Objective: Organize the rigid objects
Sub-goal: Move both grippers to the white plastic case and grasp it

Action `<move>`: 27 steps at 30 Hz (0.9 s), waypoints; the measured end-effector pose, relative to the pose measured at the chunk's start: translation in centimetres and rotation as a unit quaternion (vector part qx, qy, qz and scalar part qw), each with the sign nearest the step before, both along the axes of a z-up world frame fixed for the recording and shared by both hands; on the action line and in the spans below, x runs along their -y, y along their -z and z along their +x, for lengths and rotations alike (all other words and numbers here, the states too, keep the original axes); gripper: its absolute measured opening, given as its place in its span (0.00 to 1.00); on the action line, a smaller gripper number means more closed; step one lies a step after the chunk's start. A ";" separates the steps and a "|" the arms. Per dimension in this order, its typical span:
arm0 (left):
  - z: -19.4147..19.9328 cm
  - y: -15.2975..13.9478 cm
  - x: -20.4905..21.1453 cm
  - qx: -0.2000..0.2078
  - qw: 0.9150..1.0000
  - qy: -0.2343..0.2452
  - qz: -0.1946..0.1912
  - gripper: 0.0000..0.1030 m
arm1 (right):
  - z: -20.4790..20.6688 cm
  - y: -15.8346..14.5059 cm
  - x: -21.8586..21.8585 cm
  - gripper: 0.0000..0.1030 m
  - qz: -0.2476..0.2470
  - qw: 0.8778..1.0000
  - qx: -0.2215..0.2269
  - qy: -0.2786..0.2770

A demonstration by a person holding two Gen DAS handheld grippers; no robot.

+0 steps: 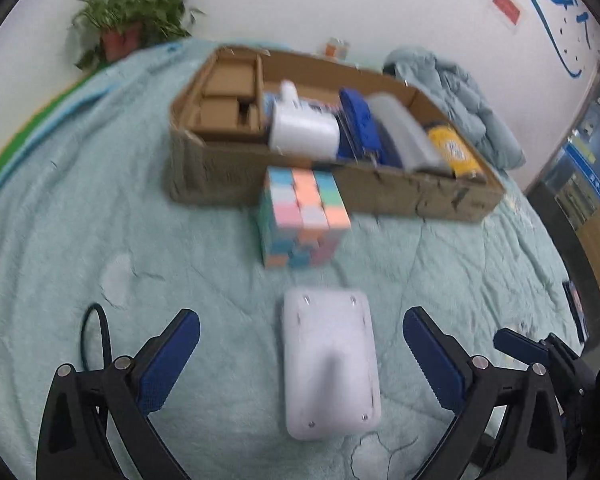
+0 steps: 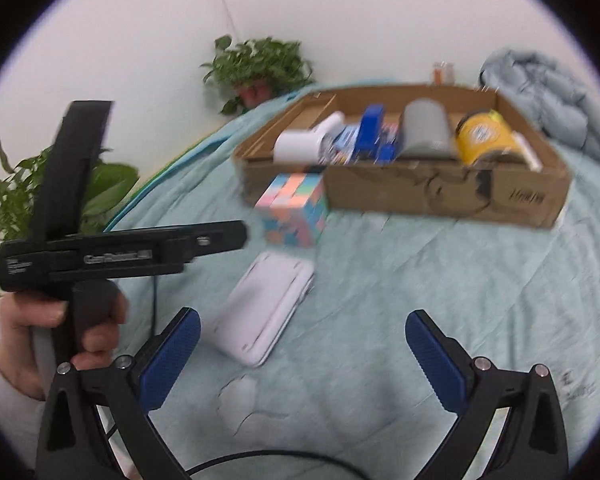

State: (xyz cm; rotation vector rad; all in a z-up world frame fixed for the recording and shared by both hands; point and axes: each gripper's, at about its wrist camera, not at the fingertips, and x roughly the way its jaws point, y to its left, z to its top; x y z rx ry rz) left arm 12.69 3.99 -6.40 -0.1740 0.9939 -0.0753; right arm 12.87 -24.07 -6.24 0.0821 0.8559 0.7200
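A flat white plastic case (image 1: 330, 362) lies on the teal blanket, between the open fingers of my left gripper (image 1: 301, 334), which touch nothing. It also shows in the right wrist view (image 2: 266, 306). A pastel puzzle cube (image 1: 302, 218) stands beyond it, against the front wall of a cardboard box (image 1: 228, 172); the cube (image 2: 296, 210) and the box (image 2: 440, 190) show in the right view too. My right gripper (image 2: 303, 334) is open and empty above bare blanket, right of the case.
The box holds a white bottle (image 1: 302, 130), a blue object (image 1: 358, 120), a grey roll (image 1: 404, 136) and a yellow can (image 1: 454, 152). A potted plant (image 1: 130, 16) and a bundled jacket (image 1: 456, 96) lie behind. The hand-held left gripper body (image 2: 100, 256) fills the right view's left side.
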 end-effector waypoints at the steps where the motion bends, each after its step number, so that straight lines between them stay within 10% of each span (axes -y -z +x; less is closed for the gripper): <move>1: -0.1 0.7 0.7 -0.010 1.000 0.014 -0.004 0.99 | -0.3 0.4 -0.3 0.99 -0.002 1.000 -0.008 -0.009; 13: -0.3 4.9 5.0 -0.077 0.979 0.071 -0.173 0.84 | -2.5 2.0 1.6 0.99 -0.028 0.999 -0.017 -0.021; 27: -1.1 5.3 3.3 -0.083 0.971 0.058 -0.216 0.51 | -0.9 2.9 0.6 0.99 -0.025 0.999 -0.026 -0.031</move>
